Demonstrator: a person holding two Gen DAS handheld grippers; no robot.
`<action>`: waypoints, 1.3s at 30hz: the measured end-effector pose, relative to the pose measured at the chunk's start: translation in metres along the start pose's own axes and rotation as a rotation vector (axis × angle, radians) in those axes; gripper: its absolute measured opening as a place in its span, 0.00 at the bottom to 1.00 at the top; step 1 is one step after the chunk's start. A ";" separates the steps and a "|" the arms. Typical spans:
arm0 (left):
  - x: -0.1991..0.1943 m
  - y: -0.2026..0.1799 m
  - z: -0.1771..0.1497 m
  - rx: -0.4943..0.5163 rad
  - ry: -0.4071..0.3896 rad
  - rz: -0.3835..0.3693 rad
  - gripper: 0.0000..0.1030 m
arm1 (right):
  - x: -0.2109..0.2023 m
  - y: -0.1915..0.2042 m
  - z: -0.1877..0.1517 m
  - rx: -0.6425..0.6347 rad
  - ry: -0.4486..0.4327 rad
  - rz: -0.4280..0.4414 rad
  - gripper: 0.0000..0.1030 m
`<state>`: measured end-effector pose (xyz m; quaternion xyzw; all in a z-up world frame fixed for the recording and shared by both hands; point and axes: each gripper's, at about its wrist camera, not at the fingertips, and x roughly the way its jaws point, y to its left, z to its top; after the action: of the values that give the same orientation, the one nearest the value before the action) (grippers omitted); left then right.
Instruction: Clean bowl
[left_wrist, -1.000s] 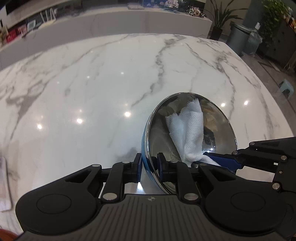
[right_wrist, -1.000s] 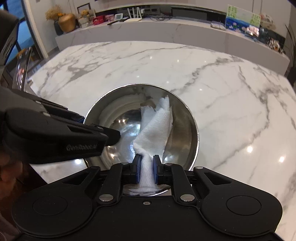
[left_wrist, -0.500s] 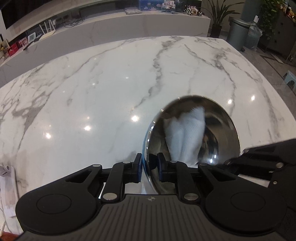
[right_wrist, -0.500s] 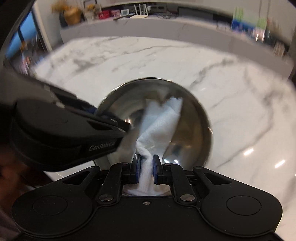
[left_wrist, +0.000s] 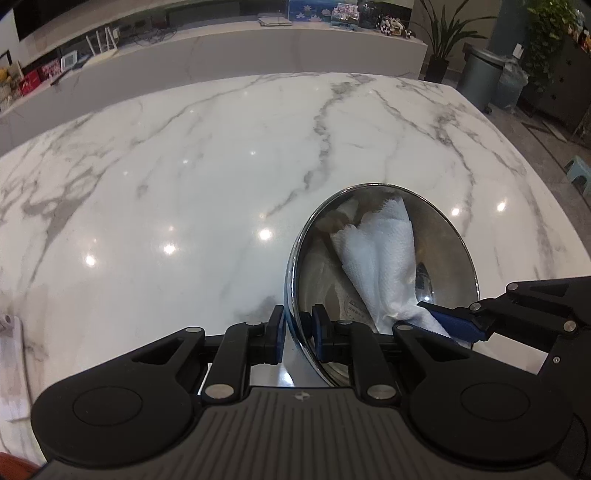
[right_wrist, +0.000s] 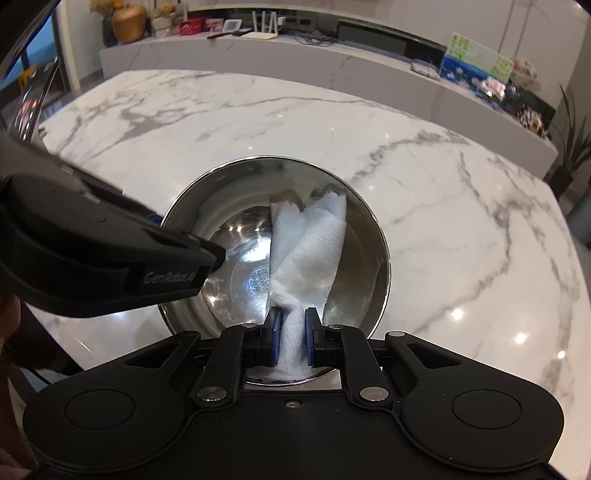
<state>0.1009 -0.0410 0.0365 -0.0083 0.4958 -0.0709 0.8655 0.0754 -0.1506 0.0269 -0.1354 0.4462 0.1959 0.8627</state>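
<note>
On the left, the left gripper (left_wrist: 298, 334) is closed on the near-left rim of the steel bowl (left_wrist: 436, 236), one pad outside the wall and one inside. Seen from the right wrist view, its black body carries white lettering that reads "GenRobot.AI", the last letters partly cut off. The bowl sits on the white marble desk (left_wrist: 184, 177), toward its near edge, and a round stamped mark on the bowl's bottom is too blurred to read. On the right, the right gripper (right_wrist: 291, 341) is clamped on a twisted end of white paper towel (right_wrist: 306, 247), which fans out across the inside of the bowl.
</note>
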 end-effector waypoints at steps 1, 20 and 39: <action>0.000 0.001 -0.001 -0.008 0.006 -0.007 0.17 | 0.000 -0.001 0.000 0.008 -0.001 0.001 0.11; -0.015 0.017 -0.020 -0.190 0.034 -0.103 0.44 | 0.002 -0.007 -0.007 0.093 -0.019 0.016 0.11; -0.014 0.000 -0.014 -0.078 0.009 -0.060 0.08 | 0.001 -0.018 -0.010 0.206 0.002 0.140 0.11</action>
<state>0.0824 -0.0381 0.0415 -0.0566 0.5018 -0.0774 0.8597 0.0773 -0.1706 0.0222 -0.0146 0.4732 0.2085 0.8558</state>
